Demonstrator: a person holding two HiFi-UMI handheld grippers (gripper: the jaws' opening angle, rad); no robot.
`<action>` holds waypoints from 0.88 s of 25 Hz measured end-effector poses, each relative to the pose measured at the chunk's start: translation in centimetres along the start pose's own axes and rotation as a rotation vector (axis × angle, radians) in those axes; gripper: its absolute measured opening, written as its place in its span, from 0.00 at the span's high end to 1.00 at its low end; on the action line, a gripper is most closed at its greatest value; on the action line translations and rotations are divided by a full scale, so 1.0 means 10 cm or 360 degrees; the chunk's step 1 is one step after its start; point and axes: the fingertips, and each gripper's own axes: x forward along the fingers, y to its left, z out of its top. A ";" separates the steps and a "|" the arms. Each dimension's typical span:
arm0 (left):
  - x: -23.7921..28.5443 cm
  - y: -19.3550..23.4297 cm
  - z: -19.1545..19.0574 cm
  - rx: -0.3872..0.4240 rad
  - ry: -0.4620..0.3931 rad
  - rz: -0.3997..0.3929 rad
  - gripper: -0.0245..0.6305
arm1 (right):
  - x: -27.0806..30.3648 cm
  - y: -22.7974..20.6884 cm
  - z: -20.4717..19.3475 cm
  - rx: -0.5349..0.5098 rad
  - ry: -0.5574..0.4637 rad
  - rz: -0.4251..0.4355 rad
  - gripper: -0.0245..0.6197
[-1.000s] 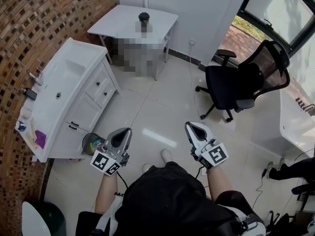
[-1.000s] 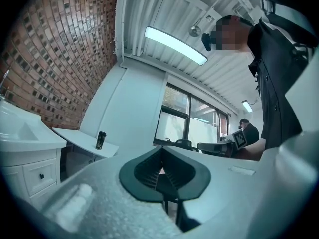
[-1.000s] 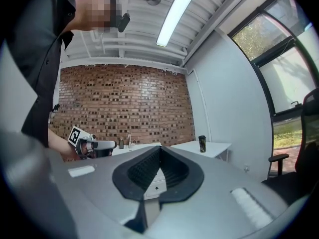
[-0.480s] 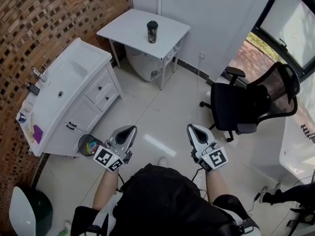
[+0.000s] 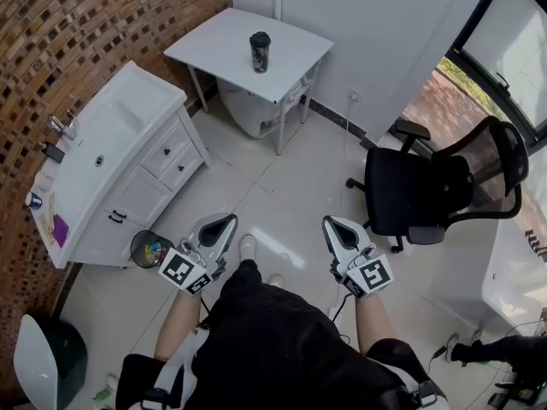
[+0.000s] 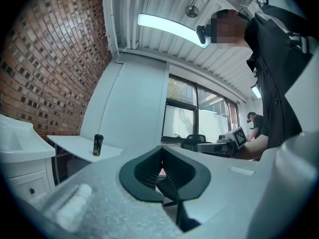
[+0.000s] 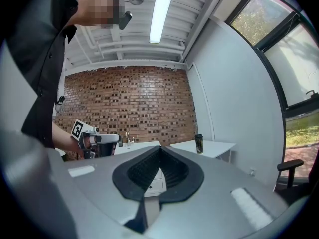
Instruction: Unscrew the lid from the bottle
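Far across the room, the bottle stands on a white surface with its lid on, nothing yet unscrewed, both the left tool and right tool clenched empty.

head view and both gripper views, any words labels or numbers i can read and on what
No text can be read in any view.
Bottle: any print on its dark side is too small to read.
Markers on left gripper and right gripper: black and white square patterns, no letters.
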 end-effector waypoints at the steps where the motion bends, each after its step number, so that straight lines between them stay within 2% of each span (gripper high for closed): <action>1: 0.02 0.03 -0.01 -0.0001 0.0009 0.0003 0.96 | 0.04 -0.03 -0.01 0.0010 0.0009 0.0002 0.95; 6: 0.15 0.35 -0.19 -0.0046 0.0052 0.0031 0.96 | 0.31 -0.18 -0.17 0.0041 0.0076 -0.0038 0.95; 10: 0.39 0.67 -0.26 -0.0084 0.0044 -0.0033 0.96 | 0.60 -0.38 -0.23 0.0045 0.0107 -0.0083 0.95; 14: 0.69 1.17 -0.17 -0.0058 0.0015 -0.0044 0.96 | 1.17 -0.61 -0.16 0.0015 0.0111 -0.0073 0.95; 18: 0.96 1.78 -0.09 -0.0013 0.0024 0.0027 0.96 | 1.80 -0.83 -0.08 -0.0037 0.0123 -0.0010 0.95; 22: 1.14 2.25 -0.02 -0.0032 0.0012 0.0031 0.96 | 2.25 -1.09 0.05 -0.0001 0.0094 -0.0019 0.95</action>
